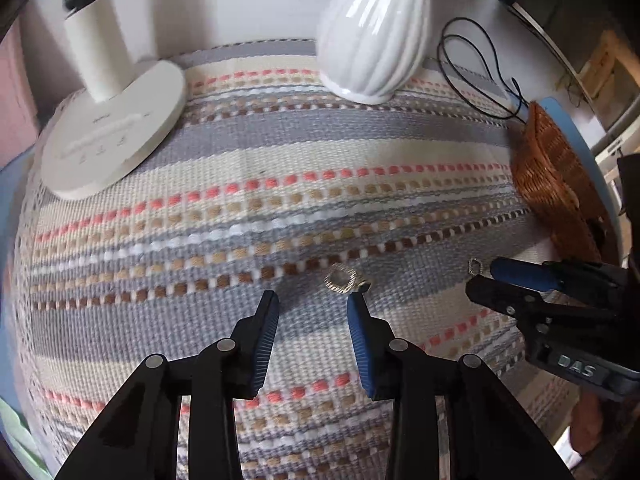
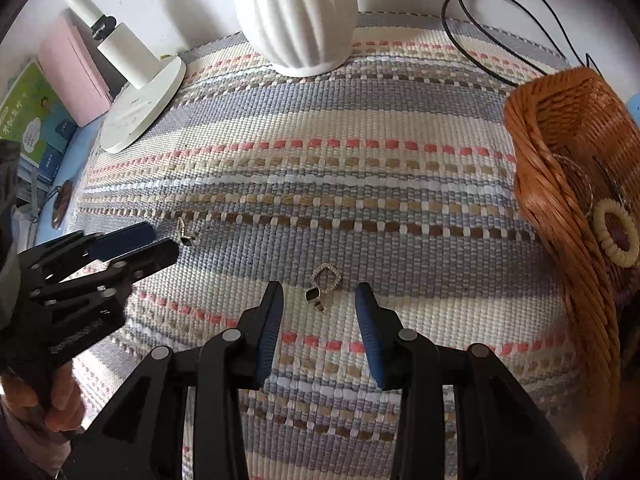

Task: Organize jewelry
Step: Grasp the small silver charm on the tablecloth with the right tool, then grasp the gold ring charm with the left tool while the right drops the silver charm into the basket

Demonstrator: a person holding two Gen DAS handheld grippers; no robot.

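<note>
Both my grippers hang over the striped mat, each at one earring, nothing grasped.

My left gripper (image 1: pixel 313 300) has jaws apart; one earring (image 1: pixel 343 279) lies flat on the woven mat (image 1: pixel 280 184) just past the right fingertip (image 1: pixel 357 304), touching or nearly so, not between the pads, so released. My right gripper (image 2: pixel 319 294) is also parted, pads clear of the second earring (image 2: pixel 323 283), which lies on the mat between and just ahead of the tips. The wicker basket (image 2: pixel 560 216) sits at the mat's right edge with a cream beaded bracelet (image 2: pixel 616 236) inside, well apart from both earrings. White ribbed vase (image 2: pixel 296 12) and lamp base (image 1: pixel 112 140) stand at the far side, black cord (image 1: pixel 472 60) near the basket.
</note>
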